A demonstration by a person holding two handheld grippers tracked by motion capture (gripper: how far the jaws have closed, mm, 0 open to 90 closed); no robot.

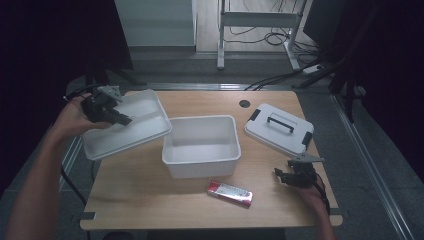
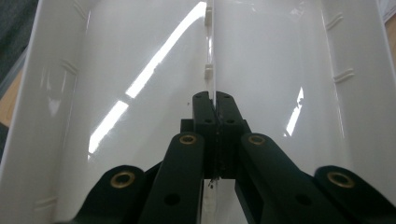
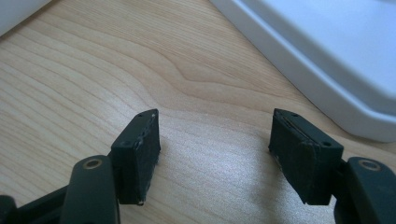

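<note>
You are carrying the divided tray (image 1: 131, 131) by its centre partition (image 2: 209, 70), left gripper (image 1: 118, 118) jaws pinching it for balance; right gripper (image 3: 219, 156) is idling on the bench (image 1: 150, 195), jaws spread.

Shallow white plastic tray (image 2: 140, 70): glossy, smooth, bright streaked reflections, thin moulded divider rib. Deep white plastic tub (image 1: 201, 145): smooth, faint sheen. Pale grey plastic lid (image 1: 278, 128) with black handle and clips: smooth, satin. Light wooden table top (image 3: 93, 70): visible grain, matt, even. Left gripper (image 2: 215, 105): black matt plastic links, brass-coloured metal bushings. Right gripper (image 3: 215, 140): black rubbery pads (image 3: 140, 149), rough, scuffed edges. Red and silver flat packet (image 1: 230, 193): shiny.
</note>
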